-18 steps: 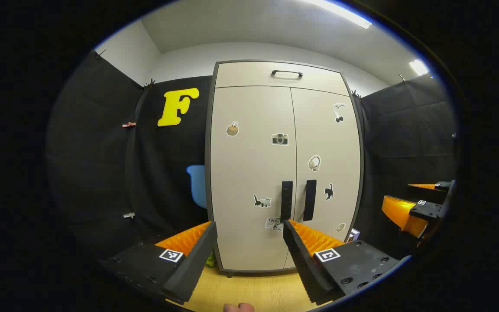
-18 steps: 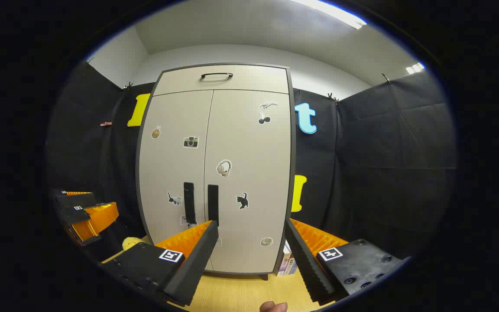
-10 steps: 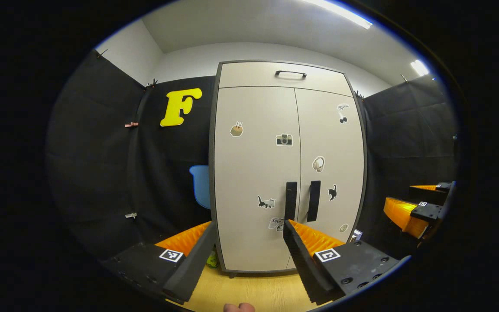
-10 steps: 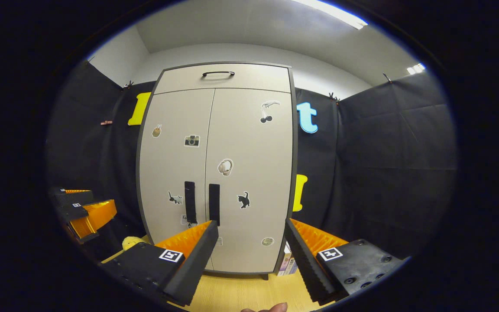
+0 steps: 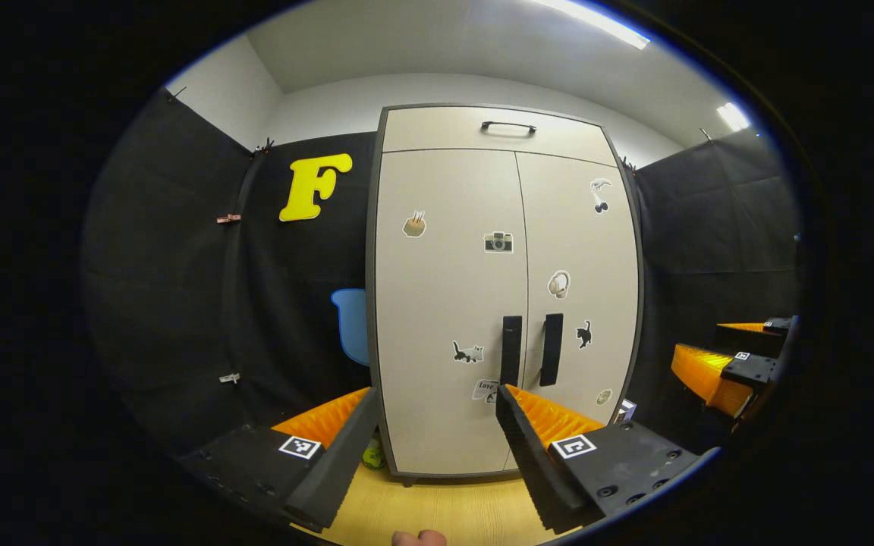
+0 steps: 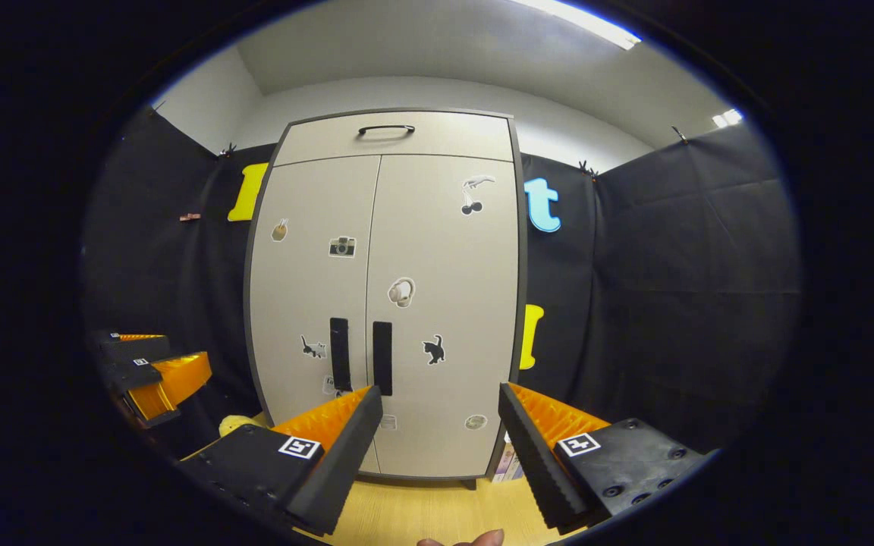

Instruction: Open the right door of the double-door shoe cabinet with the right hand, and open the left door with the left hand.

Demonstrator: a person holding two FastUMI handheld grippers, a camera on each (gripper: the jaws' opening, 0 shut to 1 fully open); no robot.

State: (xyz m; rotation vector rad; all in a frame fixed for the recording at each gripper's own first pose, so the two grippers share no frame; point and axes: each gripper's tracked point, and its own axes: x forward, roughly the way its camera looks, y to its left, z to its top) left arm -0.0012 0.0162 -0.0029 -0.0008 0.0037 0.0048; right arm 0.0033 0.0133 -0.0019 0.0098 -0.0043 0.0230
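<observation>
A beige double-door shoe cabinet (image 5: 444, 303) (image 6: 444, 303) with stickers stands ahead, both doors closed. Two black vertical handles sit side by side at the middle seam: the left door's handle (image 5: 510, 350) (image 6: 339, 353) and the right door's handle (image 5: 551, 349) (image 6: 382, 357). My left gripper (image 5: 437, 409) is open, well short of the cabinet, its right finger (image 5: 539, 440) just below the left handle. My right gripper (image 6: 441, 406) is open too, its left finger (image 6: 338, 432) under the right handle. Each view shows the other gripper off to the side: the right gripper (image 5: 725, 364) and the left gripper (image 6: 149, 371).
A top drawer with a black handle (image 5: 509, 127) (image 6: 385, 130) sits above the doors. Wood floor (image 5: 444, 508) lies before the cabinet. Books (image 6: 505, 459) stand at its right foot, a yellow-green object (image 5: 371, 455) at its left. Black cloth walls close in both sides.
Both grippers have drifted slightly, so the cabinet sits a little further right in both views. Doors remain closed and both grippers stay open.
</observation>
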